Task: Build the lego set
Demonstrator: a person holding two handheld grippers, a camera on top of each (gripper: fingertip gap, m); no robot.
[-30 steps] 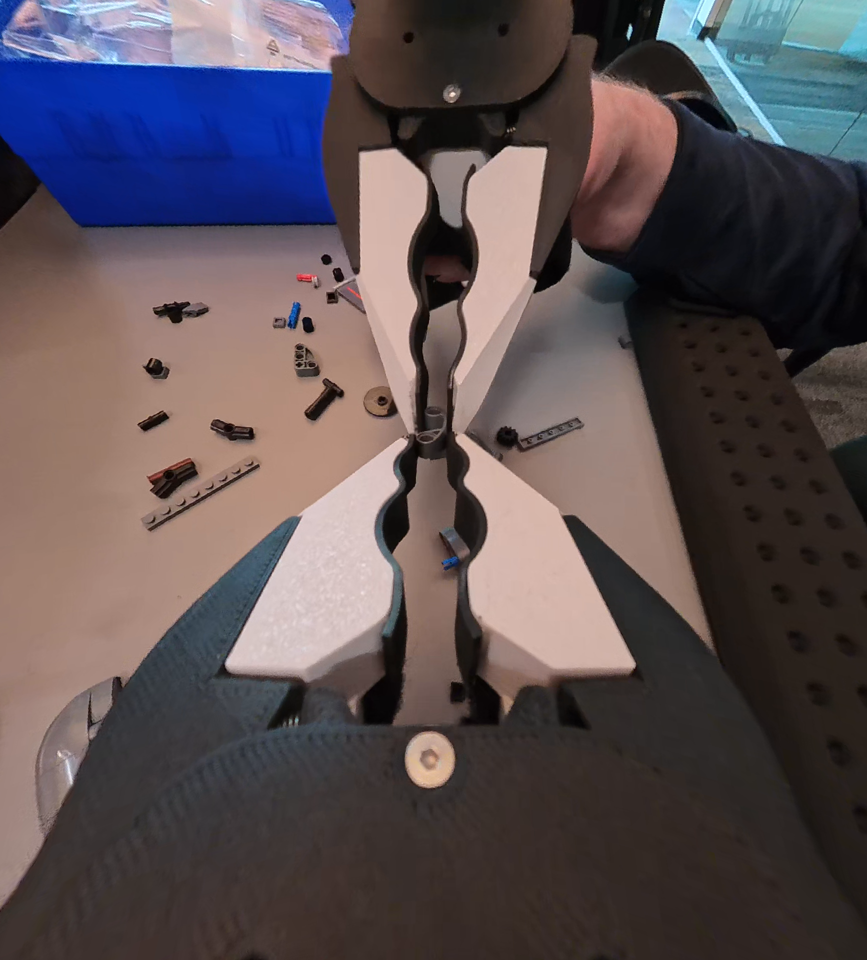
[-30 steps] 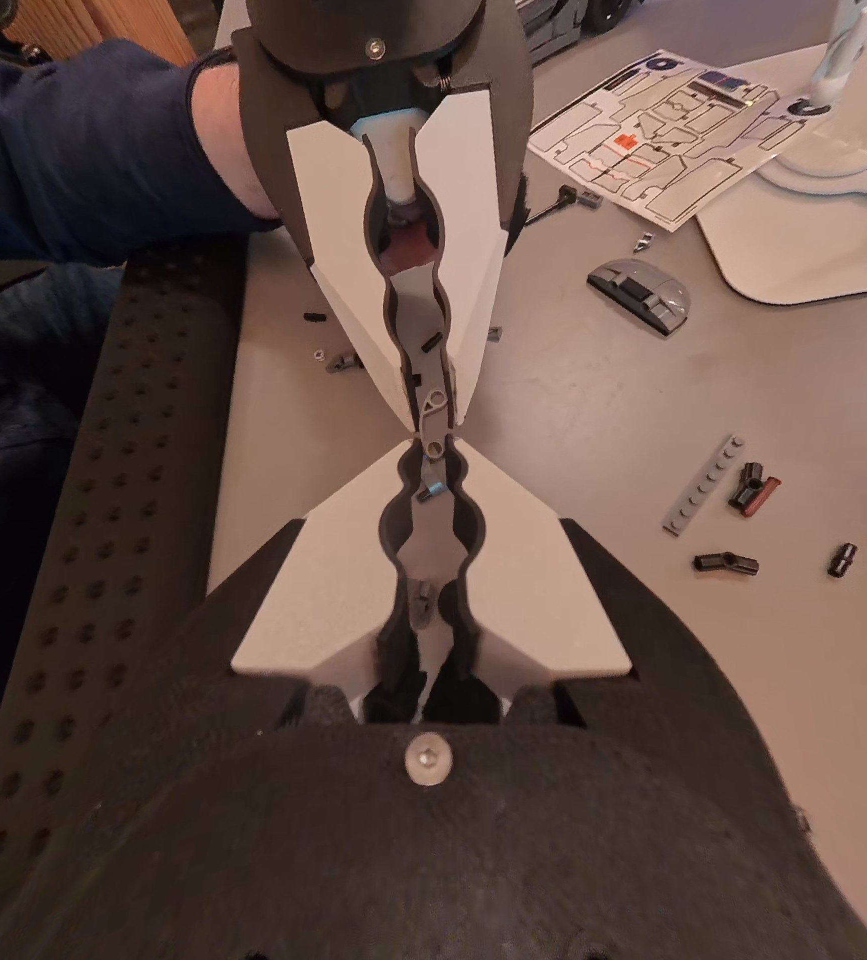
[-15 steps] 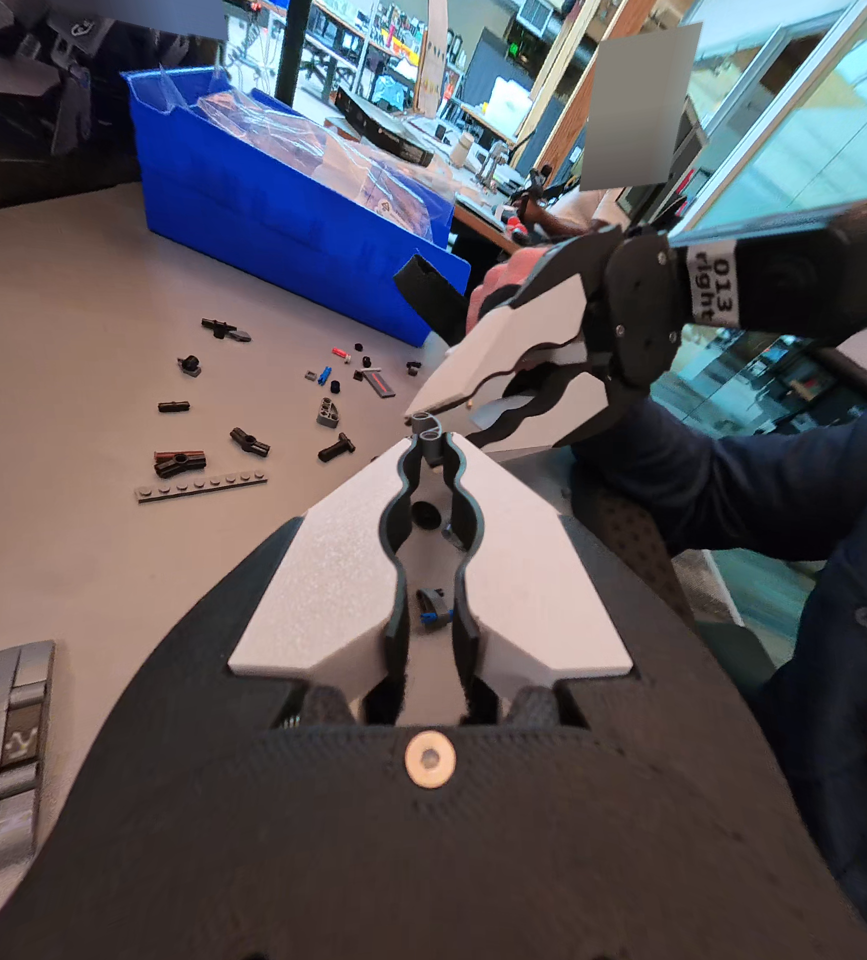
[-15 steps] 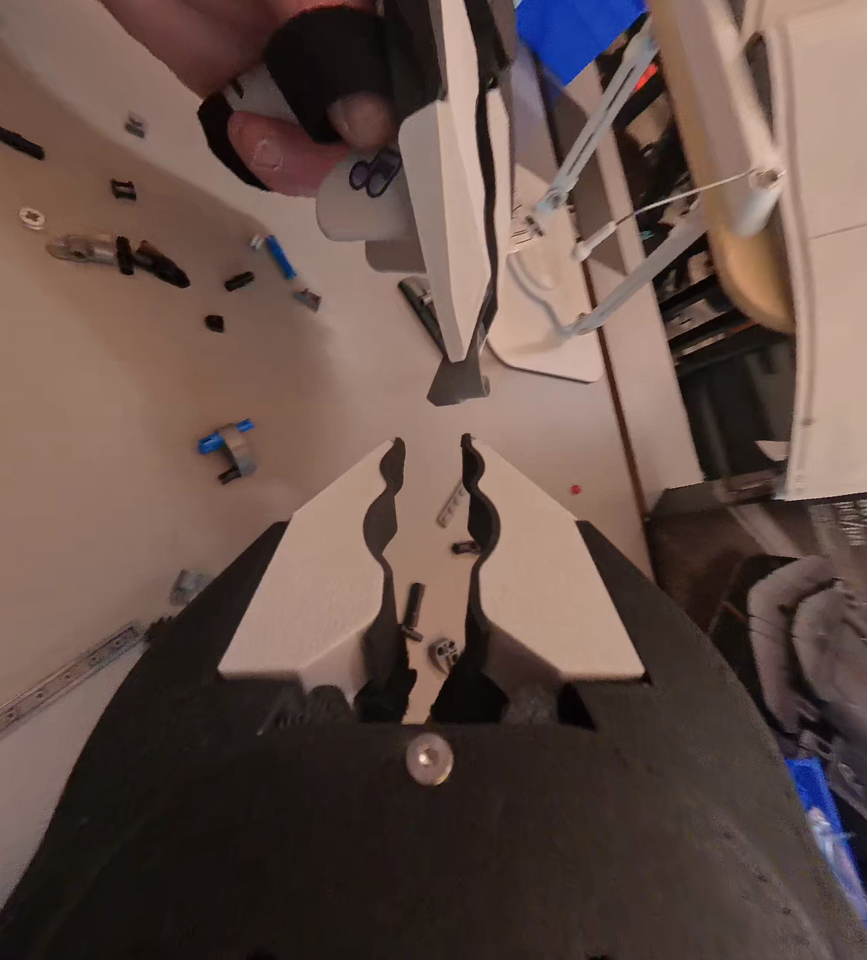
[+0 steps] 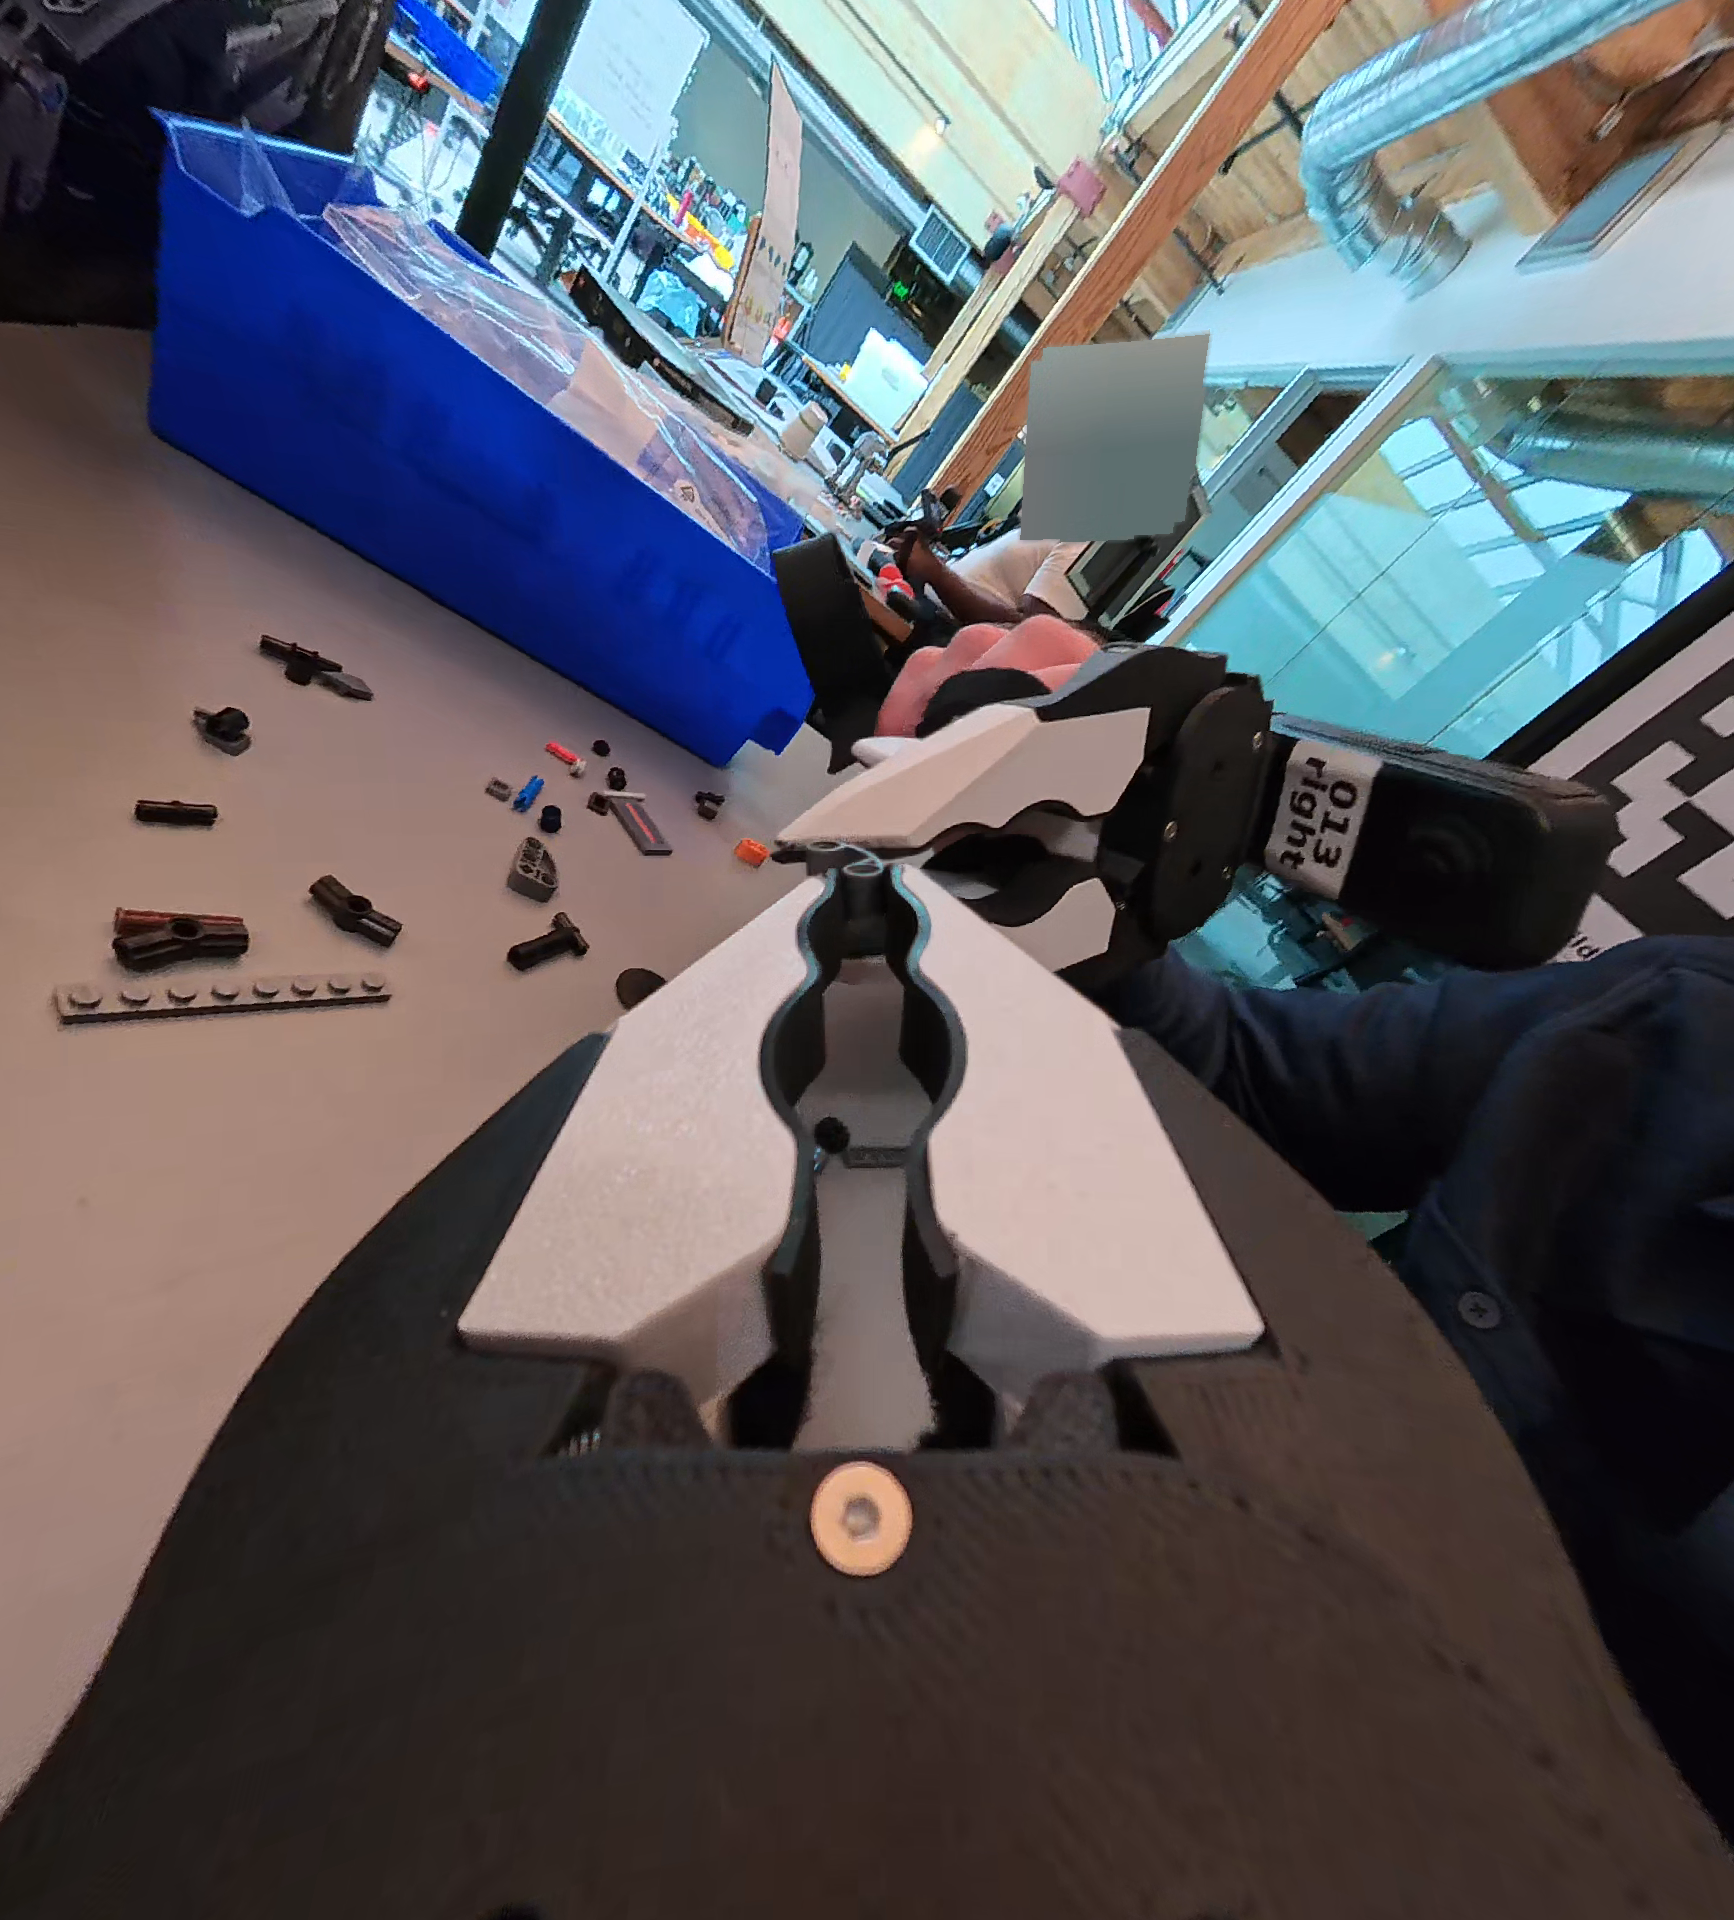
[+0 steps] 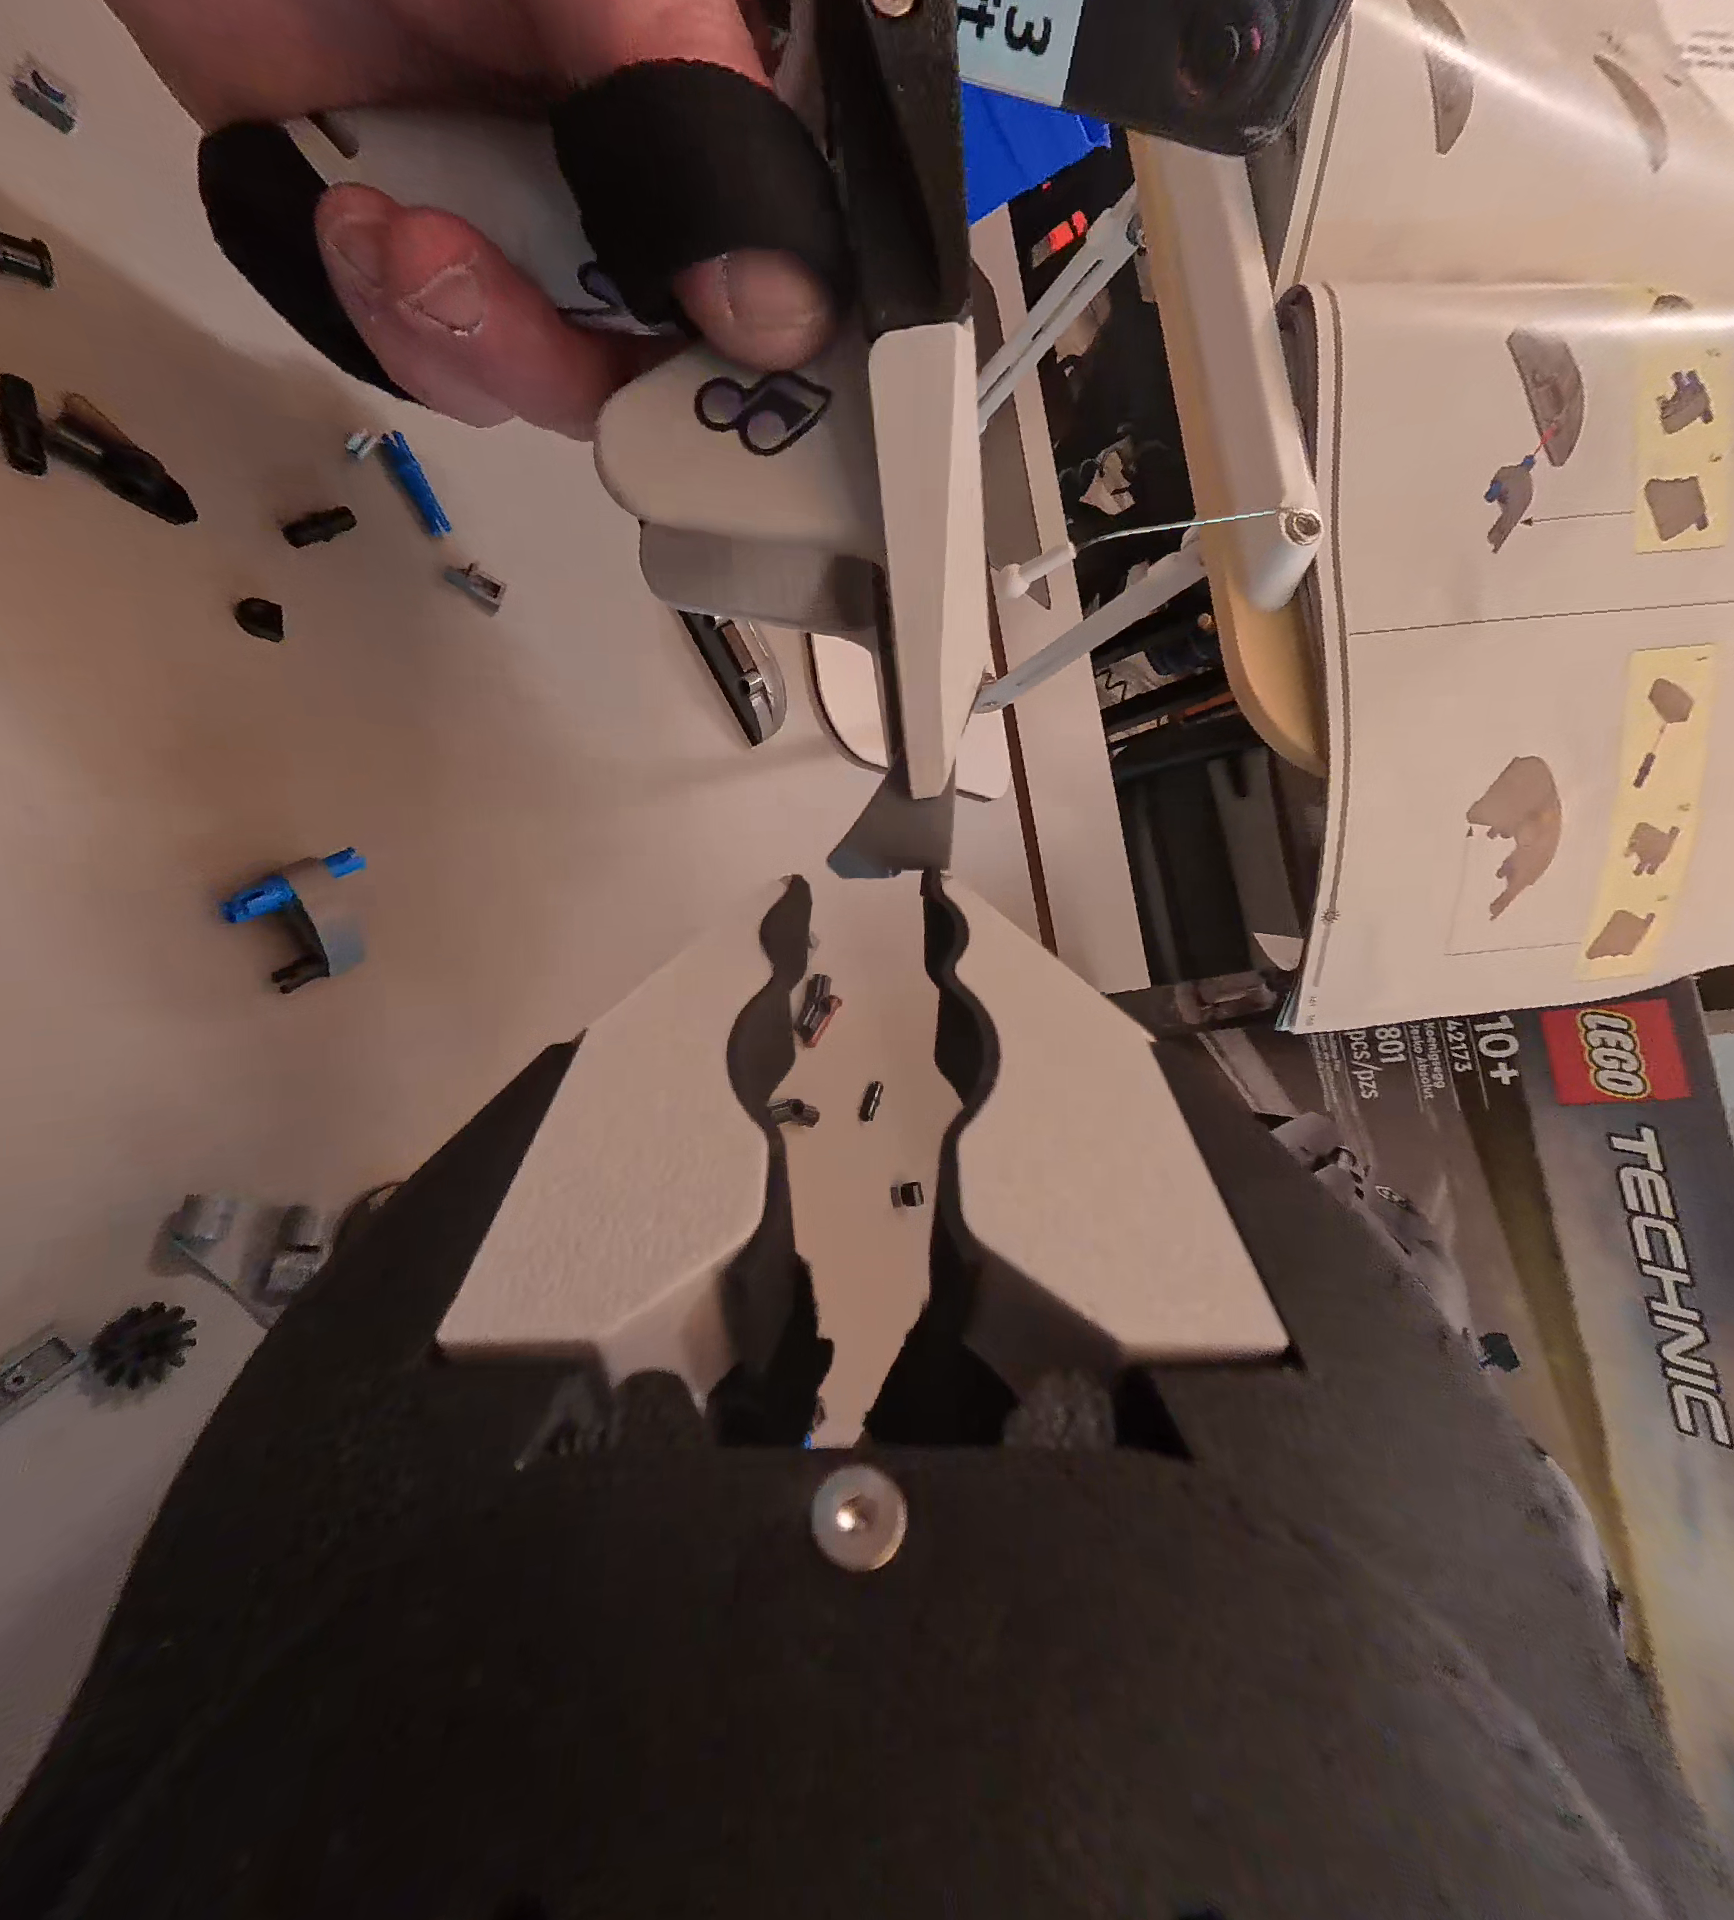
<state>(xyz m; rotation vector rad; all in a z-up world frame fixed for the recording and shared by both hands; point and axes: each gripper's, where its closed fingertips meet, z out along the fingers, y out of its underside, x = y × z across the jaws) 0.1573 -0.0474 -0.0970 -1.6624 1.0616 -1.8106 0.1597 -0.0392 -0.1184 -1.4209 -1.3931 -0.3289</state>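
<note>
My left gripper point(image 5: 861, 894) is shut on a small dark grey Lego piece point(image 5: 847, 858) that sticks out of its tips, held up above the table. My right gripper point(image 6: 861, 883) is open and empty. It is turned on its side, and its tips stand just short of the grey piece point(image 6: 899, 826), which has a blue bit at its lower edge. In the left wrist view the right gripper point(image 5: 904, 857) comes in from the right, with one finger point(image 5: 946, 795) over the piece. In the right wrist view the left gripper point(image 6: 920, 769) shows edge-on from above.
A blue bin point(image 5: 447, 488) stands at the back of the table. Loose parts lie to the left: a long grey plate point(image 5: 219, 1000), black connectors point(image 5: 179, 932), a grey beam point(image 5: 531, 869). A blue-grey subassembly point(image 6: 307, 914), an instruction booklet point(image 6: 1569, 644) and the set's box point(image 6: 1621, 1195) show in the right wrist view. My left and right fingertips are right by each other. It is some 10 cm from my right tips to the blue-grey subassembly point(image 6: 307, 914).
A second ago both grippers pinched the grey piece tip to tip over the table. The right gripper has opened, let go and rolled sideways. The left gripper has lifted with the piece.
</note>
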